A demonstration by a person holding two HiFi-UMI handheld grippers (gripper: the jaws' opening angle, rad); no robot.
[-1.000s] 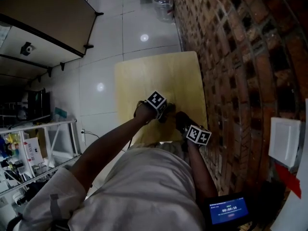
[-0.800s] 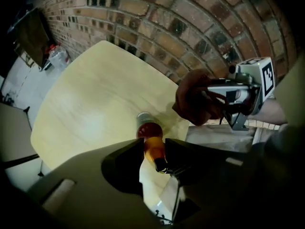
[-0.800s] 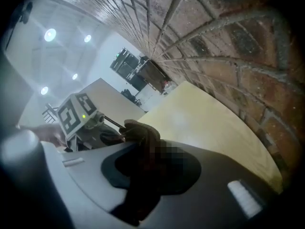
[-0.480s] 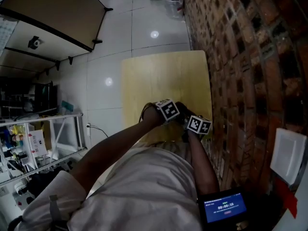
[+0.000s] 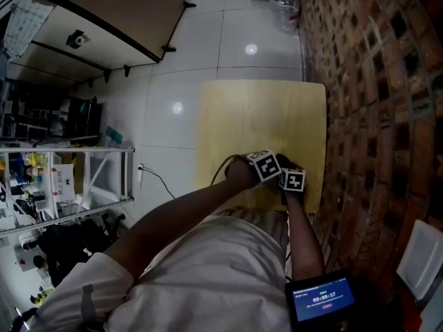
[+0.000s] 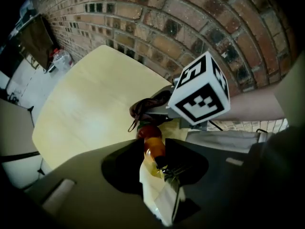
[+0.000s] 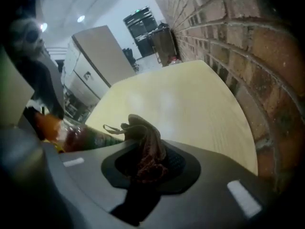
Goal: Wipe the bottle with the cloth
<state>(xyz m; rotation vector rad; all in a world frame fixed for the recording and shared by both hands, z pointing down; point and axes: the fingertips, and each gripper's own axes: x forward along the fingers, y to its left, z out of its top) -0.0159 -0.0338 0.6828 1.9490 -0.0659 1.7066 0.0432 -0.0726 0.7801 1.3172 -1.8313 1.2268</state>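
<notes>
left gripper (image 6: 155, 171) clenched on bottle (image 6: 153, 144), red cap pointing away | right gripper (image 7: 147, 173) clamped on bunched cloth (image 7: 145, 144) | both over near edge of table (image 5: 263, 116), close together | bottle: likely small, light, rigid, slick; grip the body, leave neck free | cloth: soft, limp; pinch a fold
</notes>
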